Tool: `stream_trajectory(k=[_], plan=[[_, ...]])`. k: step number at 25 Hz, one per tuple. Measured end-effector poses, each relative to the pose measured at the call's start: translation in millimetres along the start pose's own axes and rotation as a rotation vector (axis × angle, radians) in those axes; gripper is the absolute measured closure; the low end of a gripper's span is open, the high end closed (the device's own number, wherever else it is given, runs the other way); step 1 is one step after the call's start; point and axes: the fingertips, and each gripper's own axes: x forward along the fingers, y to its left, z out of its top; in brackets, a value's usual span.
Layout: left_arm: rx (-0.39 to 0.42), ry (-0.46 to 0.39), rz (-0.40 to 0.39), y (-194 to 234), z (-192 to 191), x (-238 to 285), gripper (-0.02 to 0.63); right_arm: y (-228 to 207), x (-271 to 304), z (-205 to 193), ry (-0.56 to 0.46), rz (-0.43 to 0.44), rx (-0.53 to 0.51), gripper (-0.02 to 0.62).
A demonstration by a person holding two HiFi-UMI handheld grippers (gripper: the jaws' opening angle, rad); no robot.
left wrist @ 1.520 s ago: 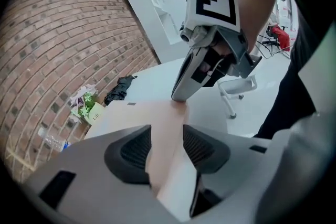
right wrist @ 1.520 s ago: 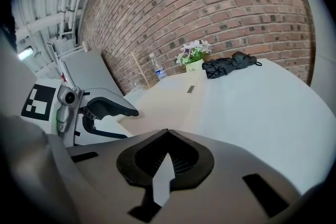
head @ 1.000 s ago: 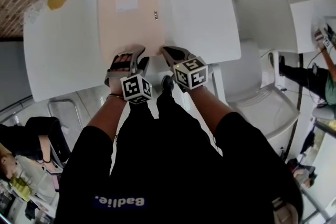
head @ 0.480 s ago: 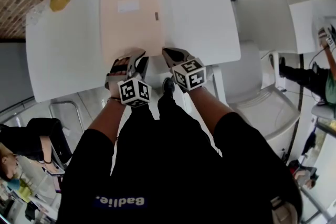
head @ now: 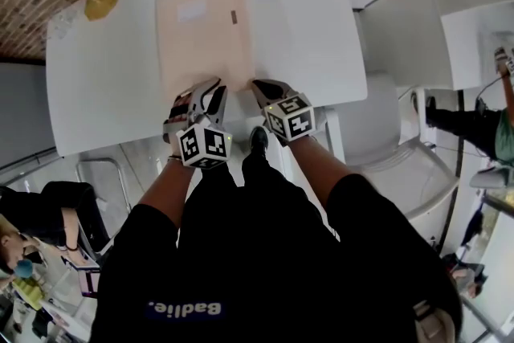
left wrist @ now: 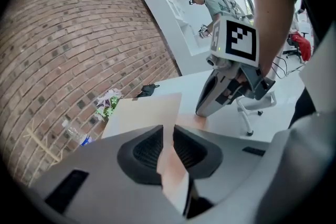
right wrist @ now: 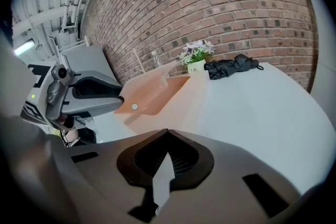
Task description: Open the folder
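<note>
**Condition.** The folder (head: 201, 40) lies flat on the white table (head: 104, 92), straight ahead of both grippers, and its near edge is close to the table's near edge. The jaws of the left gripper (left wrist: 167, 131) have just been closing. The peach front cover (left wrist: 149, 110) is pinched between the pads at its near edge, and that edge is raised off the layer beneath. The right gripper (right wrist: 166, 132) is clenched tip to tip with nothing grasped. Its tip is set down on the folder's lower layer, just beside the raised cover.

**Step in hand (judged).** Lifting and swinging the cover.

1. The pinch is to be kept firm, because the cover is thin and is likely to slide out if pressure is eased.
2. The snap button (right wrist: 135, 106) is seen on the cover's right-hand edge, so the hinge is judged to lie along the left. The cover should therefore be carried up and over leftward in an arc.
3. The cover is not to be pulled toward the operator, or the folder may be dragged off the table.
4. The lower layer is to be held down by the right gripper throughout the swing.
</note>
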Motion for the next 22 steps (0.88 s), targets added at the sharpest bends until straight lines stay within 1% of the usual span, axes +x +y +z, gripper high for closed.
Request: stream_trajectory(k=[4,6,7,11,13,18,22], plan=[[-0.069,-0.034,0.038,10,5,-13,0.545,-2,0,-2,0.015,-0.004,-0.009,0.568],[-0.141,-0.053,0.062,18,5,-22,0.546,-2,1,-2,0.022,-0.006,-0.015,0.568],[-0.198,-0.068,0.074,23,4,-28,0.546,-2,1,-2,0.026,-0.008,-0.020,0.568],[-0.473,-0.146,0.146,53,4,-58,0.545,-2,0,-4,0.044,-0.016,-0.046,0.568],[-0.564,-0.173,0.173,64,1,-70,0.545,-1,1,-5,0.053,-0.017,-0.060,0.568],[-0.661,-0.212,0.225,83,-10,-90,0.549,-1,2,-2,0.062,-0.031,-0.099,0.568],[-0.757,-0.239,0.265,98,-22,-106,0.555,0,3,-1,0.076,-0.038,-0.108,0.568]])
